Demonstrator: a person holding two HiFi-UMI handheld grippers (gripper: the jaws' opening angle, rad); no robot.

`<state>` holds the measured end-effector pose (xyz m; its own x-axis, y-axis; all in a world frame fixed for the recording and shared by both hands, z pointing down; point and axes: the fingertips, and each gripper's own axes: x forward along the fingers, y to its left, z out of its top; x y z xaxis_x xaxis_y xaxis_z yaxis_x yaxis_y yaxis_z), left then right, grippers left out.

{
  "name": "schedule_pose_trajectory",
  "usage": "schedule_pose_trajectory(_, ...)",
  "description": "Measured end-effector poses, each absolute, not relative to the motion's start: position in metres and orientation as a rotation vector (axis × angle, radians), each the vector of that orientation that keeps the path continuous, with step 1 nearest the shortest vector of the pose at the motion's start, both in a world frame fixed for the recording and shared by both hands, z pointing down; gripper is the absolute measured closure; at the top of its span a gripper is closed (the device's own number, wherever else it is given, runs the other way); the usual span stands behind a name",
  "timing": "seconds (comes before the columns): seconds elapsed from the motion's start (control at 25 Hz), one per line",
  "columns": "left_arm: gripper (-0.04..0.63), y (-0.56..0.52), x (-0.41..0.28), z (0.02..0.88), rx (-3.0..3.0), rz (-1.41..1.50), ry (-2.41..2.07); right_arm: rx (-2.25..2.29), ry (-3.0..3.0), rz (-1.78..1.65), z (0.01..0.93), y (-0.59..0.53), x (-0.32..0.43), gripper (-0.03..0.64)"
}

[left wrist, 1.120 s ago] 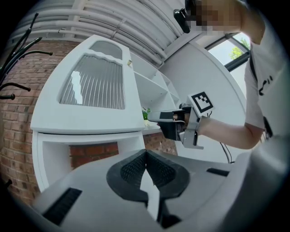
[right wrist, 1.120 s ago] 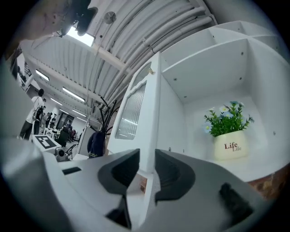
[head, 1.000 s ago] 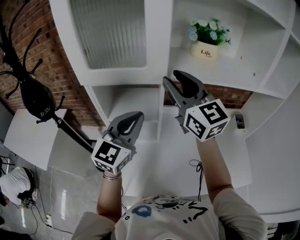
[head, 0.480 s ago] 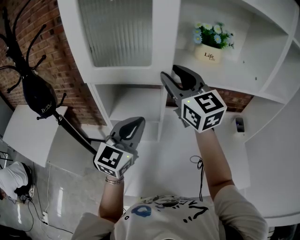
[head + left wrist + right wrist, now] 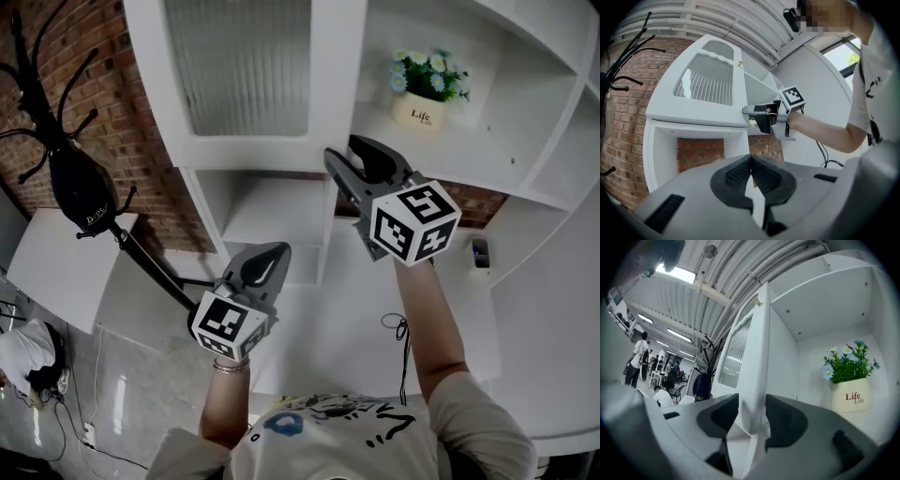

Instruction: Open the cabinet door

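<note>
The white cabinet door (image 5: 328,94) with its ribbed glass pane stands swung out from the cabinet. Its free edge (image 5: 757,348) runs between the jaws of my right gripper (image 5: 751,404). Those jaws are opening, and the pads sit close on either side of the edge without pressing it. In the head view my right gripper (image 5: 345,155) is at the door's lower corner. My left gripper (image 5: 272,251) hangs lower and to the left, shut and empty (image 5: 751,159), facing the open lower shelf. In the left gripper view the right gripper (image 5: 750,110) shows at the door (image 5: 710,86).
A pot of flowers (image 5: 419,110) stands on the shelf behind the door, also in the right gripper view (image 5: 853,397). A black coat stand with a bag (image 5: 80,192) is at the left by the brick wall. A small dark object (image 5: 479,251) and a cable (image 5: 398,337) lie on the counter.
Both grippers stay about where they were. The right jaws look slightly wider about the door edge. The head view has shifted a little.
</note>
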<state>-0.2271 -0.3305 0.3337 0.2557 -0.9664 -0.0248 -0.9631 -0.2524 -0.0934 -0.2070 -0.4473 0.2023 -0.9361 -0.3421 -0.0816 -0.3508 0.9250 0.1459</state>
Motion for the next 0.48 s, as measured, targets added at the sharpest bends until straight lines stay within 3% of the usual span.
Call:
schedule_pose_trajectory(0.4, 0.581, -0.33, -0.225, 0.335, -2.43, -0.068, 1.844, -0.511, 3.024, 0.247, 0.201, -0.436, -0.2, 0.448)
schedule_pose_trajectory(0.48, 0.58, -0.33, -0.225, 0.339, -2.435, -0.079, 1.847, -0.468, 2.996, 0.207, 0.2, -0.427, -0.194, 0.498)
